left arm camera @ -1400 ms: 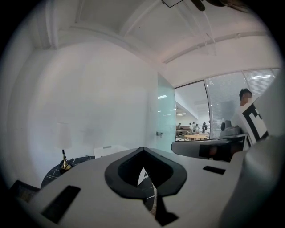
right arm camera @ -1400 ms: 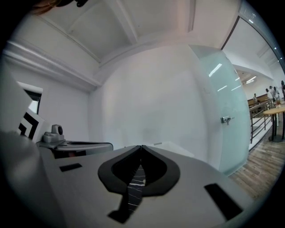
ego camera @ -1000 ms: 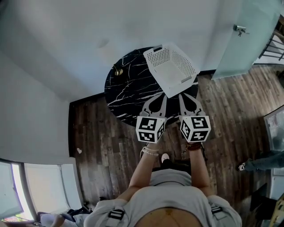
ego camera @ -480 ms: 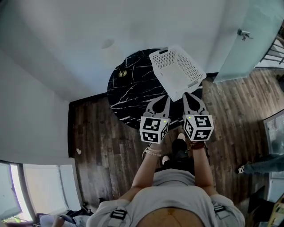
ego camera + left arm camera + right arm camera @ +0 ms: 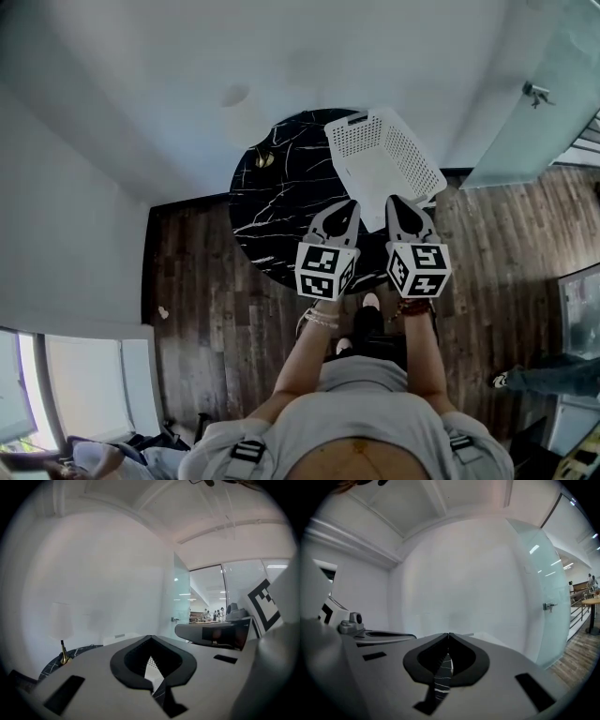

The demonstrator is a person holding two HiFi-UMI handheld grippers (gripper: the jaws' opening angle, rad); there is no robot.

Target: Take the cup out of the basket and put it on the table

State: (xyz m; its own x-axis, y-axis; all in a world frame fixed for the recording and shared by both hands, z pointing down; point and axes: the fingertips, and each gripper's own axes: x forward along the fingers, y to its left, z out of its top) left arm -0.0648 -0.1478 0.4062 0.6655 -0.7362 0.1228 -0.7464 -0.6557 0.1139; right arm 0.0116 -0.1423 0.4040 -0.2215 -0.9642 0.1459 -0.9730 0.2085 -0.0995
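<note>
Two tools show in the head view, held side by side over the near edge of the round black marbled bench [image 5: 281,220]. The left tool [image 5: 349,205] and the right tool [image 5: 401,201] each have their jaws drawn together, with nothing gripped. A white basket [image 5: 384,159] sits at the bench's far right edge, and its inside shows only white. What looks like the cup [image 5: 264,159], with a gold foot, stands near the far left edge, well apart from the basket. The right tool's tip lies just beside the basket's near corner; whether they touch cannot be told.

From the left gripper view, the left tool [image 5: 150,638] is closed and empty. The cup [image 5: 61,620] appears as a pale top on a thin gold stem, upright on the bench [image 5: 77,649] at the left.

From the right gripper view, the right tool [image 5: 448,634] is likewise closed and empty, with a strip of marbled bench [image 5: 442,679] showing behind its jaws.
</note>
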